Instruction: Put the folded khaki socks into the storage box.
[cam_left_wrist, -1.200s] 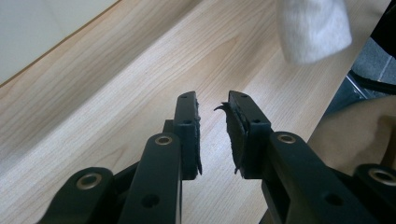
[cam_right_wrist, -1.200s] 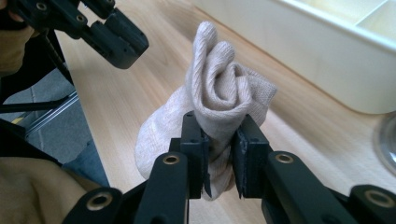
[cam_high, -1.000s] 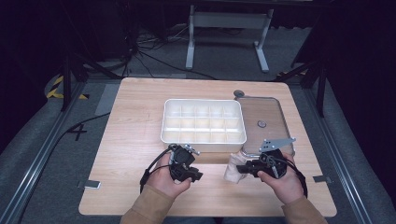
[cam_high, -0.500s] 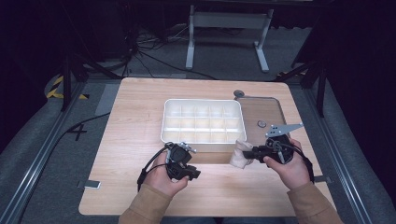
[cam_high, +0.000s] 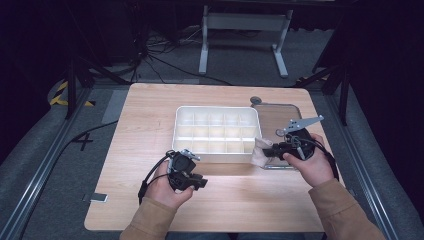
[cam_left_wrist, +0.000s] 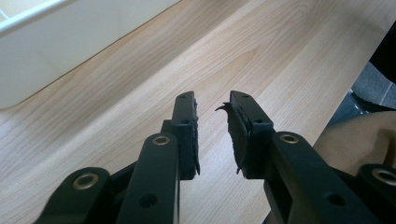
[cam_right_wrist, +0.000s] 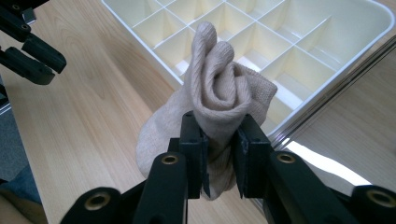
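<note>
A rolled beige sock (cam_right_wrist: 219, 93) is pinched between the pads of my right gripper (cam_right_wrist: 219, 123), its loose end hanging below the jaws. From above, the right gripper (cam_high: 267, 149) holds the sock (cam_high: 259, 154) above the table at the front right corner of the white compartment tray (cam_high: 216, 112). The tray's cells (cam_right_wrist: 289, 60) look bare. My left gripper (cam_high: 201, 181) rests low over the wooden table in front of the tray. Its jaws (cam_left_wrist: 212, 100) are open with nothing between them and have just been opening a little.
A shiny metal-rimmed tray (cam_high: 295, 107) lies right of the white one, with a small round part (cam_high: 279, 132) on it. Another round piece (cam_high: 255, 100) sits at its far left corner. A small flat tag (cam_high: 99, 198) lies near the table's front left edge.
My right gripper has lifted the sock and carried it right and away from me, up to the white tray's front right corner. The left hand has hardly moved.
</note>
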